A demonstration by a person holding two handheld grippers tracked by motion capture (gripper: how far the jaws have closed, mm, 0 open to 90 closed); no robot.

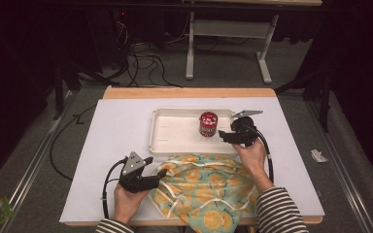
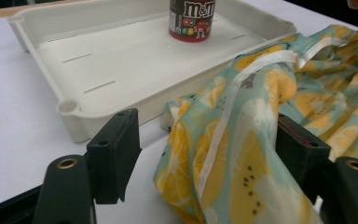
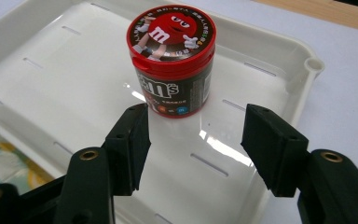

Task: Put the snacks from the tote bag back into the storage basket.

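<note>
A dark M&M's can (image 1: pixel 208 124) with a red lid stands upright in the right part of a white tray (image 1: pixel 175 131). My right gripper (image 1: pixel 223 135) is just right of it. In the right gripper view the can (image 3: pixel 175 65) stands a little beyond the open jaws (image 3: pixel 196 144), with nothing between them. A teal cloth (image 1: pixel 209 187) printed with orange slices lies crumpled in front of the tray. My left gripper (image 1: pixel 160 174) is at its left edge. In the left gripper view a raised fold of the cloth (image 2: pixel 228 154) sits between the open jaws (image 2: pixel 207 154).
The tray (image 2: pixel 74 112) sits on a white sheet (image 1: pixel 116 145) that covers the wooden table. The cloth hangs over the table's front edge. Cables and a desk frame (image 1: pixel 228 43) are on the floor behind, and a scrap (image 1: pixel 318 155) lies on the floor at right.
</note>
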